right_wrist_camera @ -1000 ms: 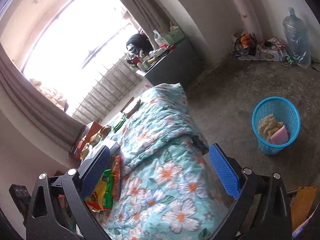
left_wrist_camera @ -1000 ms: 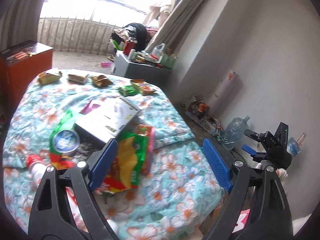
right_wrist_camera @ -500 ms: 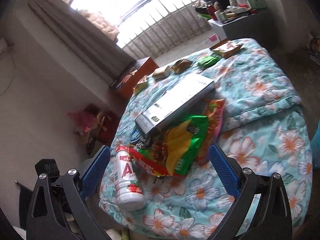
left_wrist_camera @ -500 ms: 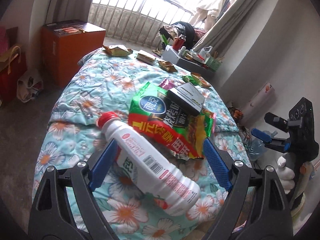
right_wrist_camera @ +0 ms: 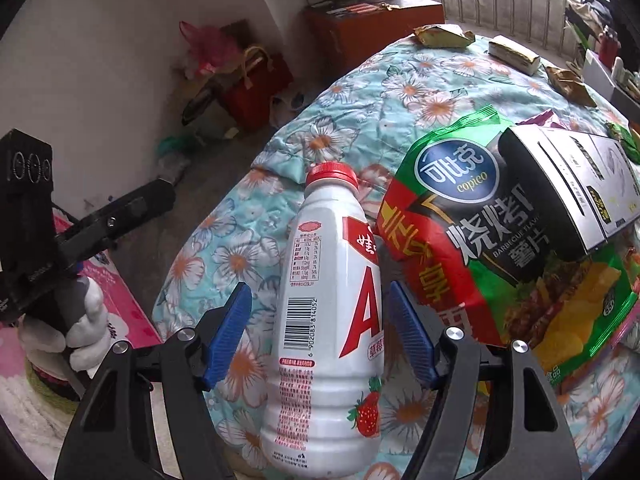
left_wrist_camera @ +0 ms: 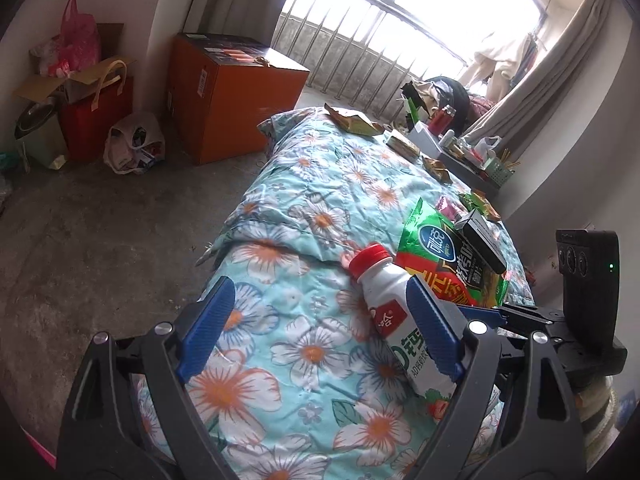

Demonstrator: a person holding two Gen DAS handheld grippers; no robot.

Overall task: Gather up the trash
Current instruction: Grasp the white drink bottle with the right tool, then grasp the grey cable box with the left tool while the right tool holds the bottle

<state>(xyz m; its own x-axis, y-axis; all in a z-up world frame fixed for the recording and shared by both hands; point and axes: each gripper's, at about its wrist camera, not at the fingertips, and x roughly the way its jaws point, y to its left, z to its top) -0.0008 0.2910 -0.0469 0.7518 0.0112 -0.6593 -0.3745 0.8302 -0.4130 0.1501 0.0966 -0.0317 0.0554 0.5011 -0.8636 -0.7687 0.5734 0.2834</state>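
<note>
White plastic bottle [right_wrist_camera: 328, 312] with red screw cap, red label block, barcode and strawberry print, lying on its side on the floral bed quilt [left_wrist_camera: 320, 184] near the close end, cap pointing away. Just right of it, touching or nearly so, a green-and-red chip bag [right_wrist_camera: 472, 232] lying flat, with a black-and-white carton [right_wrist_camera: 568, 184] resting on top. More crumpled snack wrappers [left_wrist_camera: 352, 122] scattered at the far end of the bed. Orange box [left_wrist_camera: 236, 92] on the floor far left, beside the bed.

Right hand-held gripper [right_wrist_camera: 320, 334] straddling the bottle's middle, blue pads on either side, jaws closing; right pad at the bottle's edge, left pad with a visible gap, so no firm grip yet. Left hand-held gripper [left_wrist_camera: 318, 326] wide open over the quilt just left of the bottle, nothing between the pads; right pad overlapping the bottle's shoulder in view, contact unclear. White-gloved hand [right_wrist_camera: 66, 332] on the left gripper's handle seen in the right wrist view.
</note>
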